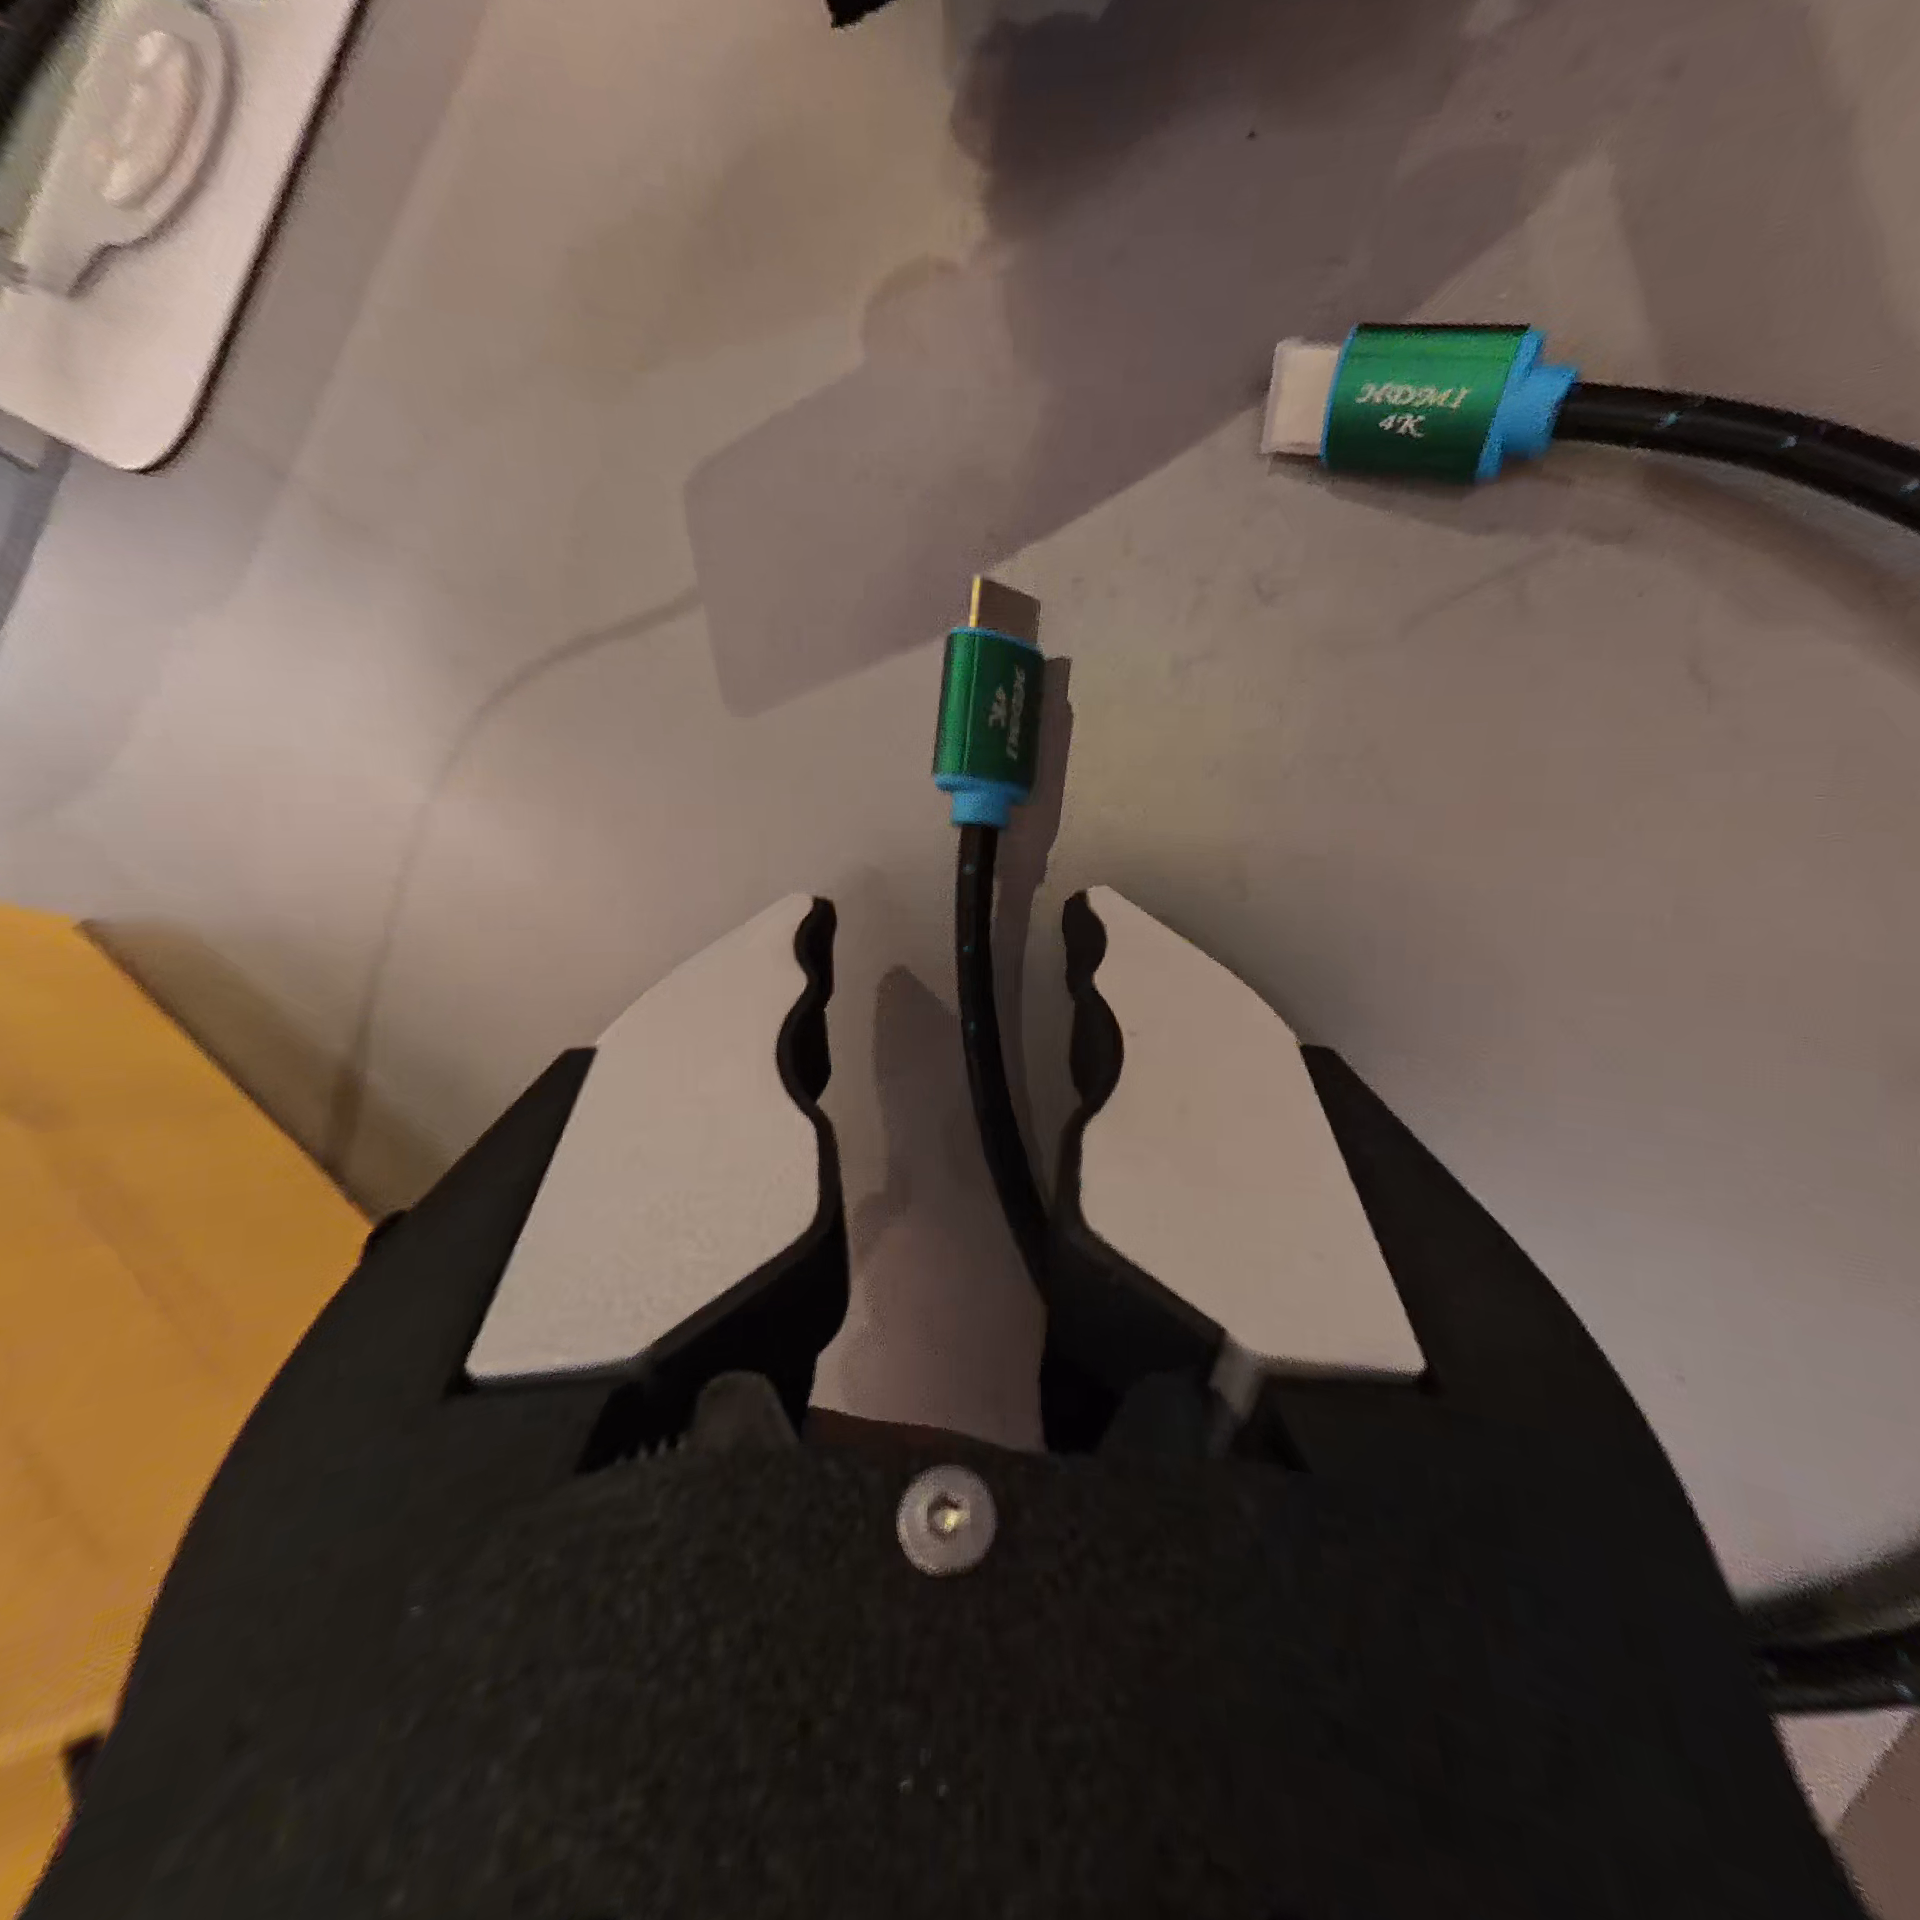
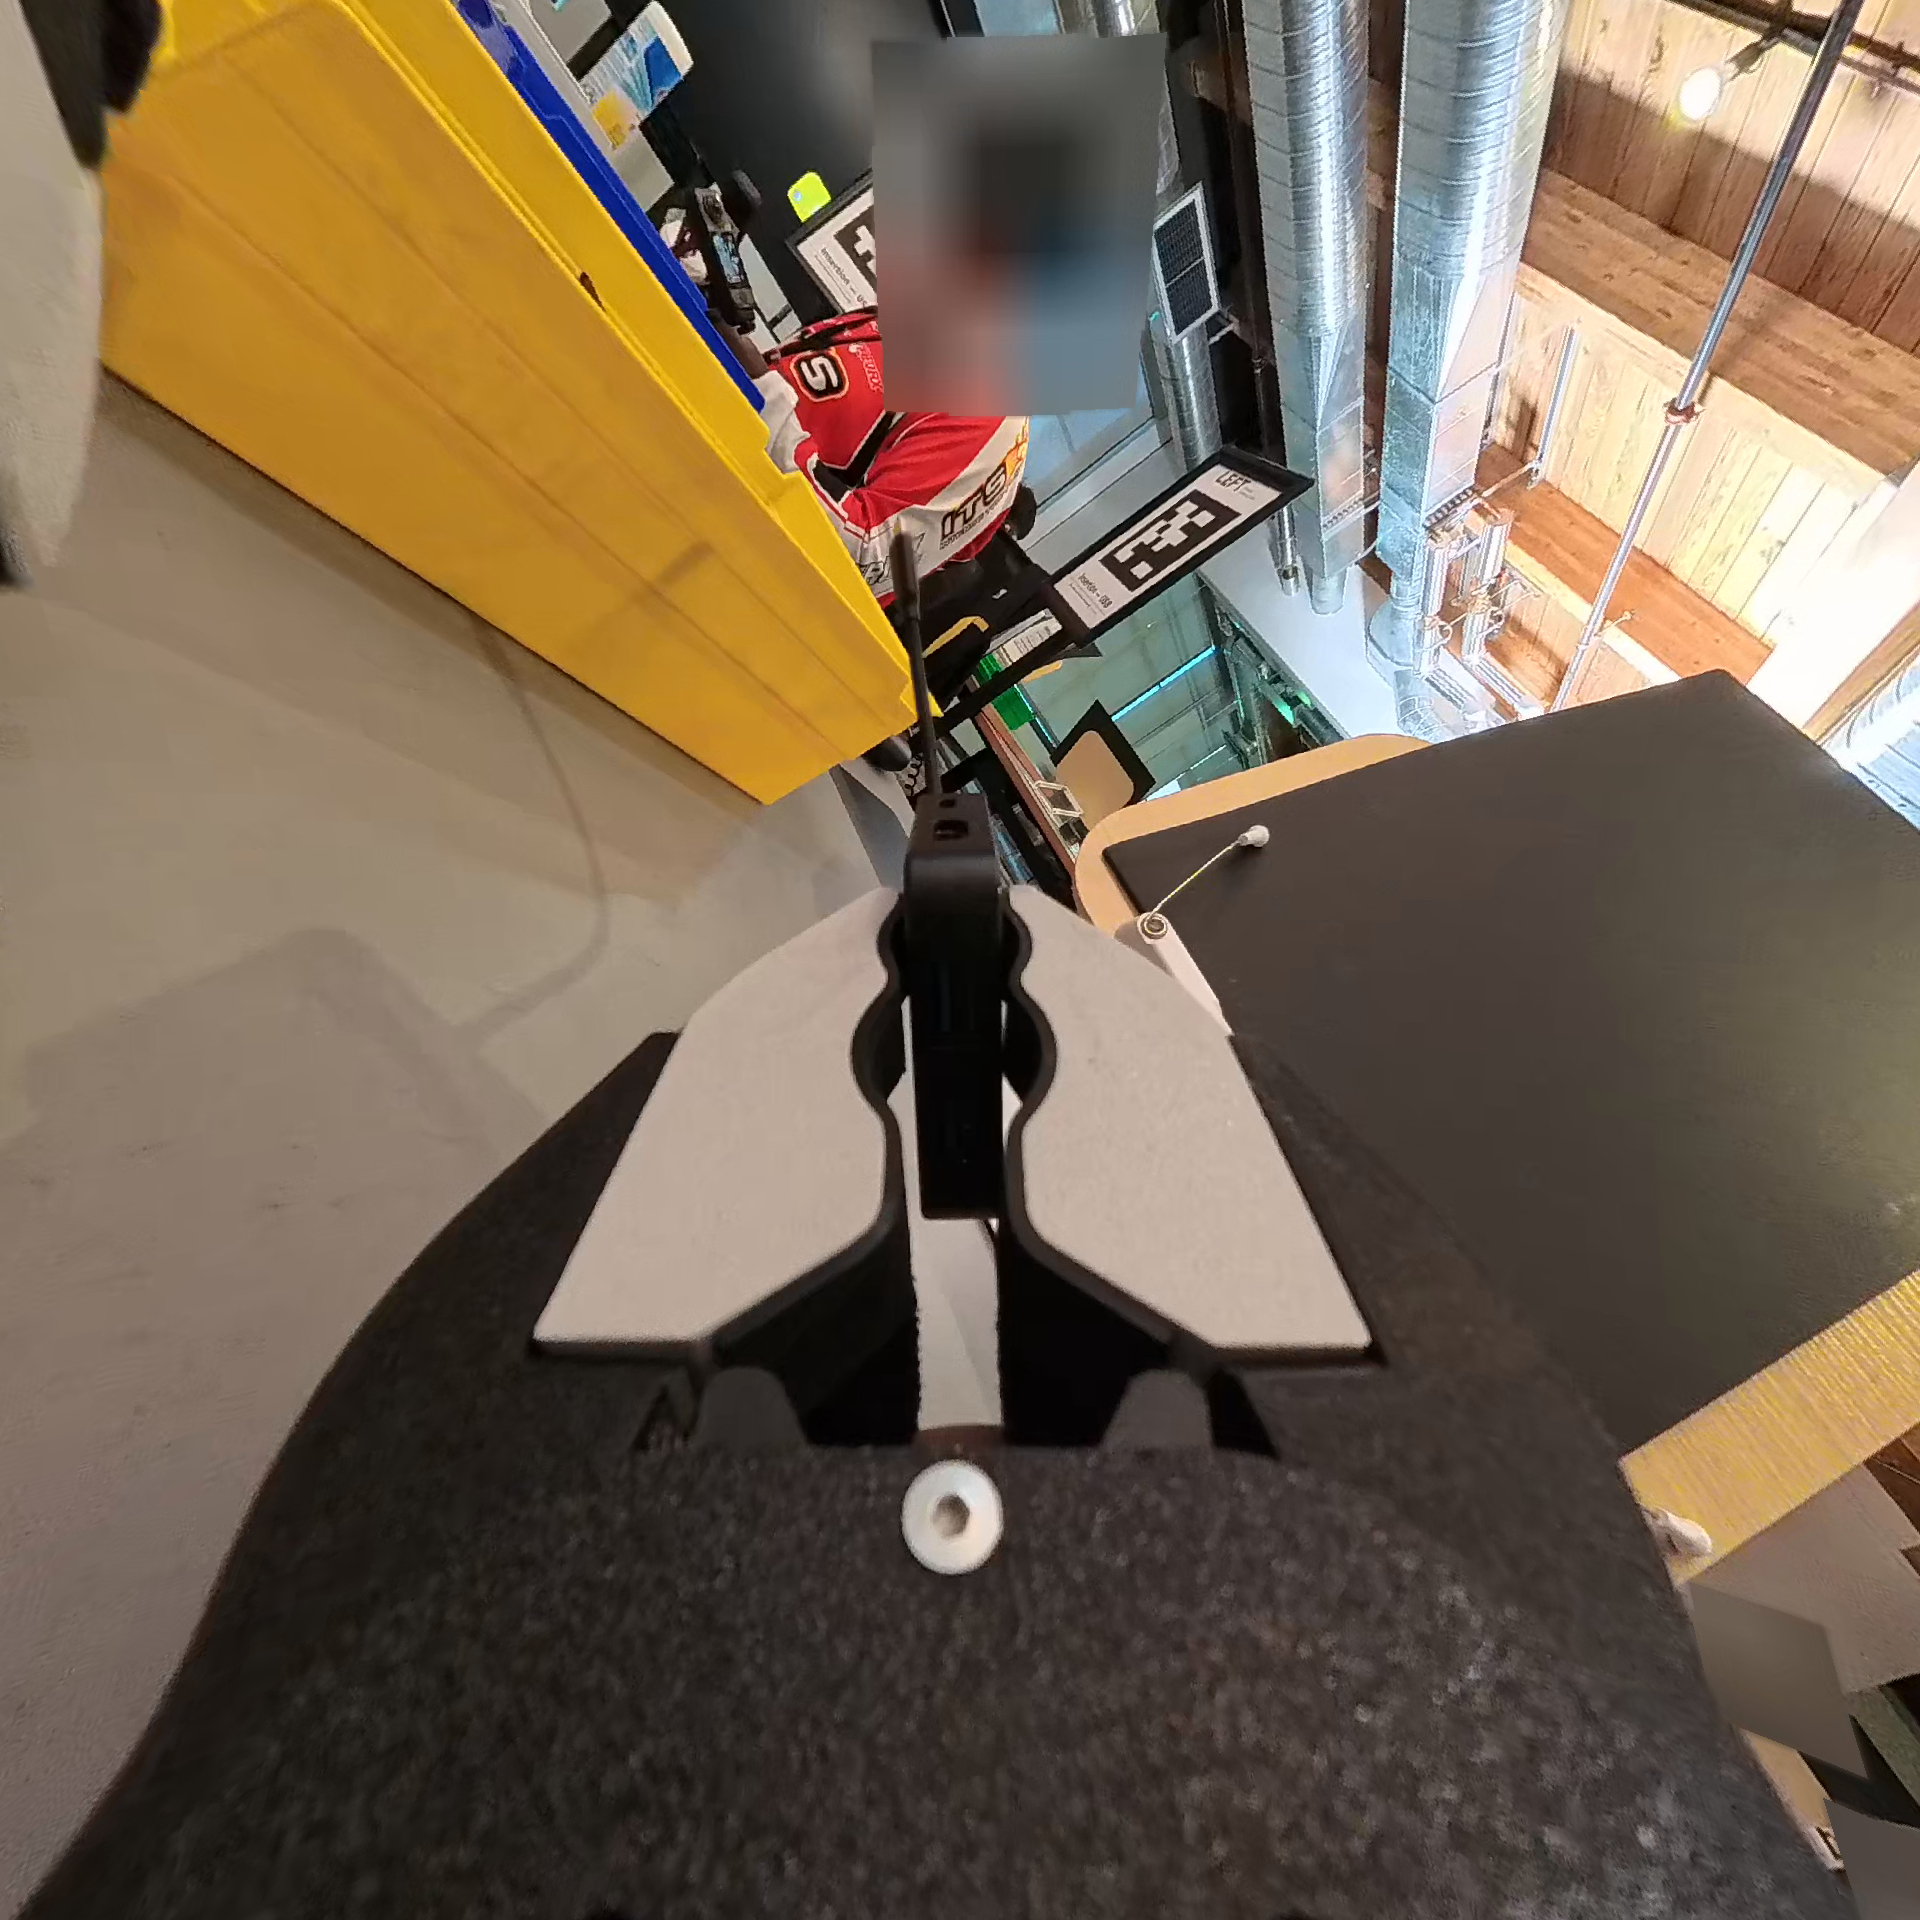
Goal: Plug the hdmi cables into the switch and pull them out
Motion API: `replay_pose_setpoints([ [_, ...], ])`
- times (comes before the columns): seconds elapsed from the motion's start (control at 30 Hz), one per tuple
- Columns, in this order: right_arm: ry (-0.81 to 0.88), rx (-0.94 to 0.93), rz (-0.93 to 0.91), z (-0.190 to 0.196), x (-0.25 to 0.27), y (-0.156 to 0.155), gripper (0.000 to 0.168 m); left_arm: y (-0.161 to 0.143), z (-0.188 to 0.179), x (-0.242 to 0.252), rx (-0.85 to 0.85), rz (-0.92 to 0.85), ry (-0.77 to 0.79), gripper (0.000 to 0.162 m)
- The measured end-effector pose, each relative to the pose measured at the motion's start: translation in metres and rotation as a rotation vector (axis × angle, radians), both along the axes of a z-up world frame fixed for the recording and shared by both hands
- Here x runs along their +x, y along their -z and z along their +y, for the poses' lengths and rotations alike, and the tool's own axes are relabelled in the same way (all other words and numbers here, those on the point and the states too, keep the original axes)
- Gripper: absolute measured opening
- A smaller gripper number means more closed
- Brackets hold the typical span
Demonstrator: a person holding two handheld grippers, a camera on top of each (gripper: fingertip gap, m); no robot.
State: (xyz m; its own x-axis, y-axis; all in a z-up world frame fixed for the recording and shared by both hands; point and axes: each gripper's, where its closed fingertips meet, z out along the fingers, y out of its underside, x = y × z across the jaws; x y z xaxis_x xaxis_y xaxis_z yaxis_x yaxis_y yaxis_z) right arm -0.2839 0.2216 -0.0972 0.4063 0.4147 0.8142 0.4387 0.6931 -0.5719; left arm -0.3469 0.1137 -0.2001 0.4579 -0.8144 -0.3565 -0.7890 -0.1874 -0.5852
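Observation:
In the left wrist view, a green HDMI plug (image 1: pixel 982 717) with a blue collar lies on its edge on the pale table (image 1: pixel 1351 935), tip pointing away. Its black braided cable (image 1: pixel 987 1039) runs back between the fingers of my left gripper (image 1: pixel 948 914), which is open and not clamped on it. A second green HDMI plug (image 1: pixel 1429 403) lies flat at the upper right, tip to the left. In the right wrist view, my right gripper (image 2: pixel 954 914) is shut on the black switch box (image 2: pixel 951 1039), held edge-on above the table. A thin black lead (image 2: pixel 920 665) leaves its far end.
A yellow crate (image 2: pixel 468 416) stands on the table at the left, and also shows in the left wrist view (image 1: pixel 125 1195). A pale grey device (image 1: pixel 135 208) sits at the far left. A black-topped table (image 2: pixel 1558 1039) is at the right. A person in a red jersey (image 2: pixel 904 468) stands beyond. The grippers' ends are close to 15 cm from one another. The pale grey device (image 1: pixel 135 208) lies around 30 cm away from my right fingertips.

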Motion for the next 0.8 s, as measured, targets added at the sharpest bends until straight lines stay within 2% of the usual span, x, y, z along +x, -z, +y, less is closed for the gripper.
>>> replay_pose_setpoints([
  [0.03,-0.001,-0.001,0.001,0.000,0.000,0.000,0.013,0.004,0.002,0.003,-0.016,0.002,0.012,0.041],
  [0.1,0.000,-0.003,0.003,0.000,0.001,0.000,0.013,0.010,0.002,0.010,-0.025,0.009,0.064,0.009],
  [0.13,0.000,-0.004,0.003,0.001,0.001,0.000,0.013,0.009,0.002,0.014,-0.004,0.015,0.091,0.006],
  [0.2,0.001,-0.004,0.002,0.001,0.001,0.000,0.013,0.003,-0.001,0.018,0.002,-0.003,0.100,0.006],
  [0.3,0.000,-0.001,-0.006,0.001,0.000,0.001,0.013,-0.012,-0.005,0.019,-0.077,-0.109,0.067,0.006],
  [0.4,-0.004,0.014,-0.019,-0.001,-0.002,0.003,0.013,-0.028,-0.007,0.018,-0.239,-0.295,-0.006,0.006],
  [0.57,-0.009,0.072,-0.034,-0.007,-0.004,0.002,0.013,-0.056,-0.012,0.034,-0.600,-0.586,-0.052,0.006],
  [0.7,-0.025,0.148,-0.038,-0.017,-0.006,-0.002,0.013,-0.079,-0.002,0.039,-0.795,-0.712,-0.113,0.006],
  [0.8,-0.027,0.173,-0.047,-0.020,-0.006,-0.002,0.013,-0.079,0.005,0.035,-0.881,-0.696,-0.153,0.006],
])
